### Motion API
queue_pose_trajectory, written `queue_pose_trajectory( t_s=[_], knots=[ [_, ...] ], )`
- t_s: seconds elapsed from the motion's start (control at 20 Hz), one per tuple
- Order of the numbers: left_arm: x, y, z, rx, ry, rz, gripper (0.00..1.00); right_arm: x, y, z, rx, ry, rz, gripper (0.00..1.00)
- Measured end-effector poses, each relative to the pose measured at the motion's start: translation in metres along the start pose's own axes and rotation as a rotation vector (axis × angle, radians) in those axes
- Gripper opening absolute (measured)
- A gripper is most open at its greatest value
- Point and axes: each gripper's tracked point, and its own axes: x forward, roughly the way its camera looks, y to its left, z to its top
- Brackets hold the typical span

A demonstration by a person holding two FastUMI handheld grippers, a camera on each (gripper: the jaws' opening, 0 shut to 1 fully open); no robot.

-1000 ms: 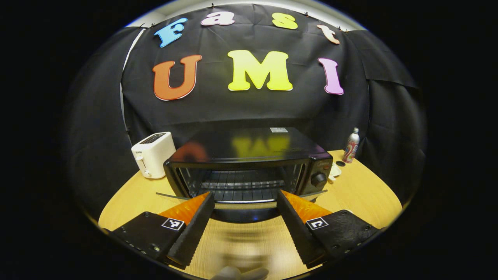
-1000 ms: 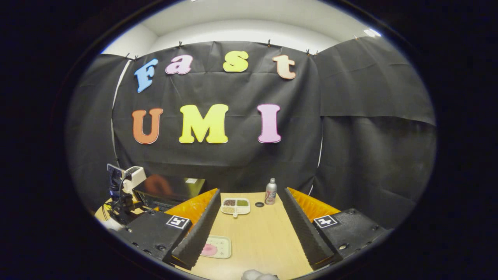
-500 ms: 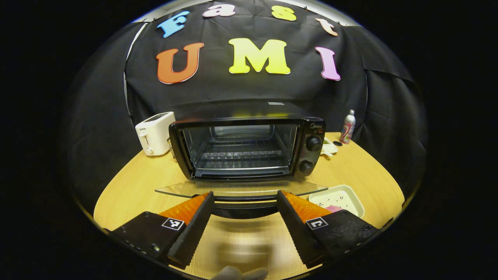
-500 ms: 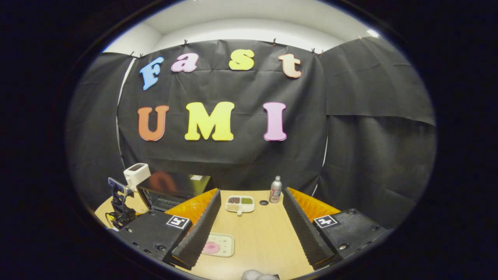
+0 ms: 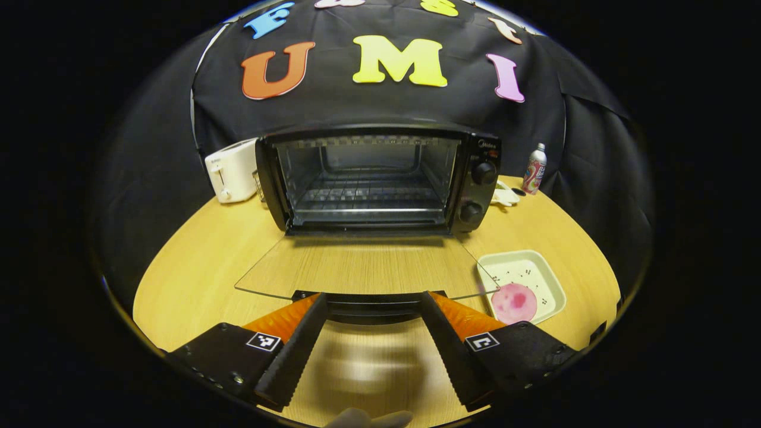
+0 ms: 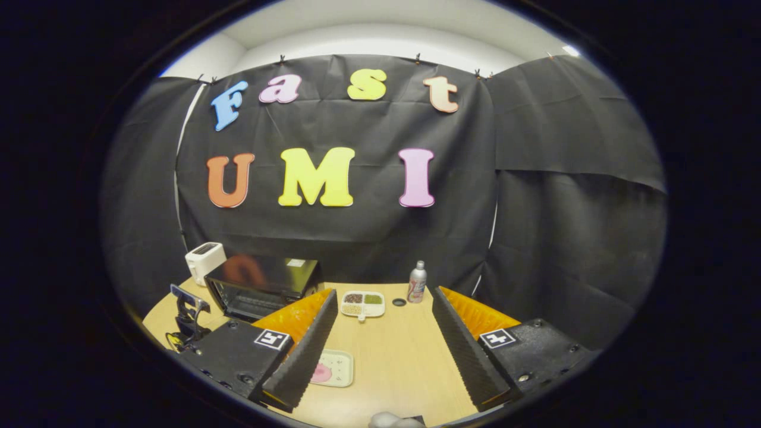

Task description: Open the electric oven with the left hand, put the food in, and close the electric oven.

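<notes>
Left gripper view: the electric oven (image 5: 380, 178) is seen at the back of the table (image 5: 196, 261), its glass door (image 5: 362, 270) folded down flat toward the camera. The left tongs (image 5: 371, 306) are spread wide, with the door's dark handle (image 5: 368, 306) lying between the fingertips; whether the handle is touched by either finger cannot be told, and it is certainly not pinched. The opening step looks all but finished, so the handle is best let go gently, the tongs drawn straight back from the oven so the door is not jolted upward. The food, a pink round piece (image 5: 514, 302), is found on a pale tray (image 5: 535, 270) just beside the door's right corner, in front of the oven. A white toaster (image 5: 232, 170) is seen left of the oven, a can (image 5: 535, 169) to its right. The tray's near edge is covered by the right finger.

Right gripper view: the right tongs (image 6: 380, 342) are held spread and empty, well apart from the oven (image 6: 261, 285), which sits far left. The tray (image 6: 339, 368) is partly hidden behind the left finger, the food (image 6: 321, 373) showing as a sliver. A divided dish (image 6: 362, 303) and the can (image 6: 417, 282) stand beyond. The oven door is masked here, so its clearance from the tray cannot be judged.
</notes>
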Motion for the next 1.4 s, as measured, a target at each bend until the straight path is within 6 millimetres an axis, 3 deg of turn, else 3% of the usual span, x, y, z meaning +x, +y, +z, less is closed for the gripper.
queue_pose_trajectory(
  t_s=[0.15,0.25,0.35,0.6,0.8,0.9,0.95,1.1,1.4],
  knots=[
    [0.009,0.001,-0.024,-0.041,0.077,0.002,0.96,0.0,-0.002,-0.005,-0.005,0.011,-0.007,0.96],
    [0.011,-0.002,-0.022,-0.026,0.058,0.001,0.97,0.001,-0.004,-0.006,-0.003,0.016,-0.013,0.97],
    [0.012,-0.004,-0.033,0.018,0.09,0.001,0.96,0.001,-0.005,-0.01,-0.003,0.025,-0.017,0.96],
    [0.009,-0.003,-0.027,0.02,0.062,0.0,0.96,0.006,-0.006,-0.022,0.003,0.048,-0.019,0.96],
    [-0.001,0.0,-0.016,0.004,0.028,-0.008,0.96,0.015,-0.006,-0.043,0.008,0.087,-0.012,0.97],
    [-0.013,0.004,-0.004,-0.017,0.001,-0.006,0.96,0.023,-0.002,-0.061,0.009,0.136,0.008,0.97],
    [-0.018,0.007,0.003,-0.02,-0.017,-0.001,0.96,0.029,-0.001,-0.074,0.007,0.165,0.013,1.0],
    [-0.042,0.012,0.024,-0.039,-0.065,0.005,0.96,0.047,0.011,-0.118,0.02,0.273,0.066,0.96],
    [-0.098,0.02,0.079,-0.057,-0.197,0.081,0.96,0.095,0.037,-0.222,0.015,0.524,0.195,0.88]
  ],
)
